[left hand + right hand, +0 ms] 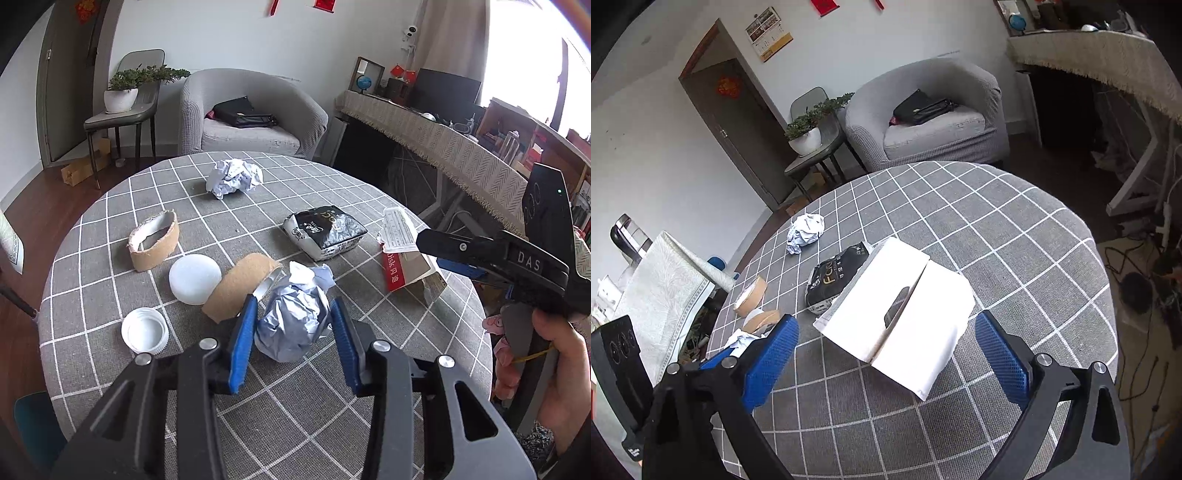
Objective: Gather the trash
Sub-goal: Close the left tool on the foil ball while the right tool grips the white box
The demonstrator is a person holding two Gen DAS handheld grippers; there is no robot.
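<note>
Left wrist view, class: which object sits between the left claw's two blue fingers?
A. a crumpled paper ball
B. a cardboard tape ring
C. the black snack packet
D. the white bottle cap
A: the crumpled paper ball lies between the open left claw's fingers.

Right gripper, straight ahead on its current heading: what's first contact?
Probably the torn white box, lying between the open right gripper's fingers on the table; the black packet lies behind it. Depth unclear.
</note>
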